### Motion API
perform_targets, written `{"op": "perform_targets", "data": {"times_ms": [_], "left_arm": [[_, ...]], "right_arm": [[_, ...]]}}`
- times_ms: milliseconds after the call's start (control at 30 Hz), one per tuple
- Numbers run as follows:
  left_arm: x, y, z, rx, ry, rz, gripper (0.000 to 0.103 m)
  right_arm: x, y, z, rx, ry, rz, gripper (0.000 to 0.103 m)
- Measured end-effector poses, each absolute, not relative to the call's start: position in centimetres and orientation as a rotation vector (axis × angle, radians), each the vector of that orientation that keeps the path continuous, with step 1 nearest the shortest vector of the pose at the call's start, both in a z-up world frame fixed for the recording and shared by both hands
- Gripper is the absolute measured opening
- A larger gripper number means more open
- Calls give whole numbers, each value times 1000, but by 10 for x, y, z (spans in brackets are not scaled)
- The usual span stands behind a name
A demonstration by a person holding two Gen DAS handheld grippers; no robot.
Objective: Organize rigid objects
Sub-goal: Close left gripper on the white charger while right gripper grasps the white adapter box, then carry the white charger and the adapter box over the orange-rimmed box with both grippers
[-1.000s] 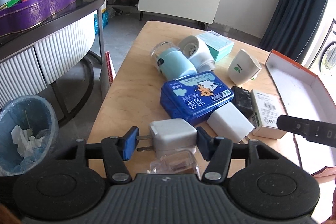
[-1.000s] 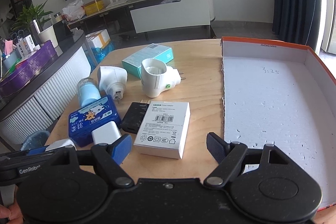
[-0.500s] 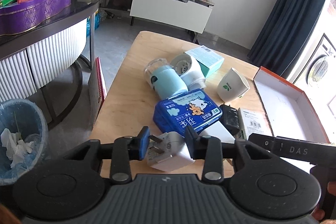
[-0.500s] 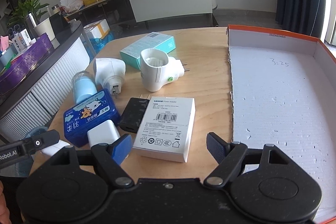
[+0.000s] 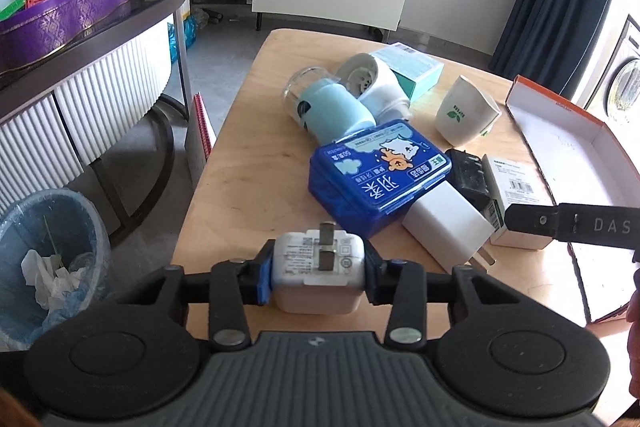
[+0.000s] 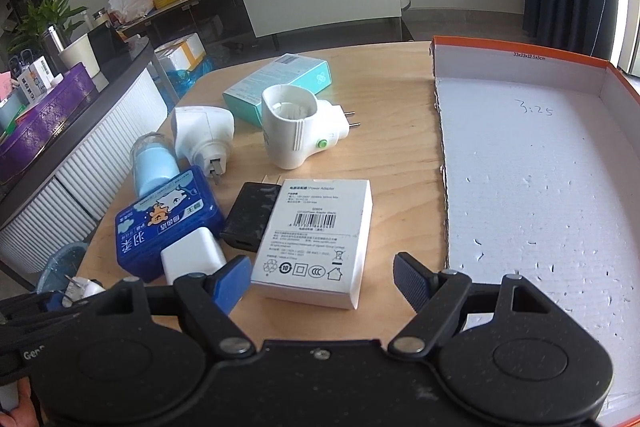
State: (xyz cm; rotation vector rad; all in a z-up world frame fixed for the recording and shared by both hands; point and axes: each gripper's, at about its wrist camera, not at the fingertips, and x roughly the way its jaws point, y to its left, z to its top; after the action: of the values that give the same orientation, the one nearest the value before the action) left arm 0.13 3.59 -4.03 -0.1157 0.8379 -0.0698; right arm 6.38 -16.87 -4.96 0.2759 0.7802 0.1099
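**Two claws, one charger lifted clear of the clutter**

One white charger [image 5: 318, 269] sits clamped between the blue pads of the left claw [image 5: 318, 273], prongs pointing up and forward, raised above the near edge of the wooden counter [image 5: 256, 163]. The right claw [image 6: 322, 277] hangs spread wide with nothing between its fingers, just above the near end of a white adapter box [image 6: 316, 239].

On the counter, a blue tin [image 5: 378, 173] lies with a white plug block [image 5: 446, 227] touching its near right corner. A black adapter [image 6: 250, 217] rests between the tin and the adapter box. Behind the tin, a pale blue bottle [image 5: 330, 105] lies on its side against a white plug-in device [image 5: 376, 85], with a teal carton [image 5: 412, 67] farther back. A white plug-in vaporizer [image 6: 298, 131] stands near the middle. An orange-edged tray [image 6: 524, 163] with a white floor lies along the right side.
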Motion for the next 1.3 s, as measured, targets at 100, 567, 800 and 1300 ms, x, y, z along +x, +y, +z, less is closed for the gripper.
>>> {"op": "perform_targets", "data": {"times_ms": [100, 567, 800, 1300], "left_arm": [[1, 43, -37, -175, 835, -74, 42], [-6, 39, -7, -193, 753, -76, 42], [-6, 28, -2, -185, 747, -99, 42], [-9, -13, 23, -143, 720, -173, 42]], "right_arm": [[63, -167, -50, 263, 773, 119, 92], [82, -152, -59, 200, 786, 103, 88], [75, -159, -54, 149, 770, 77, 71], [35, -188, 3, 123, 701, 27, 71]]}}
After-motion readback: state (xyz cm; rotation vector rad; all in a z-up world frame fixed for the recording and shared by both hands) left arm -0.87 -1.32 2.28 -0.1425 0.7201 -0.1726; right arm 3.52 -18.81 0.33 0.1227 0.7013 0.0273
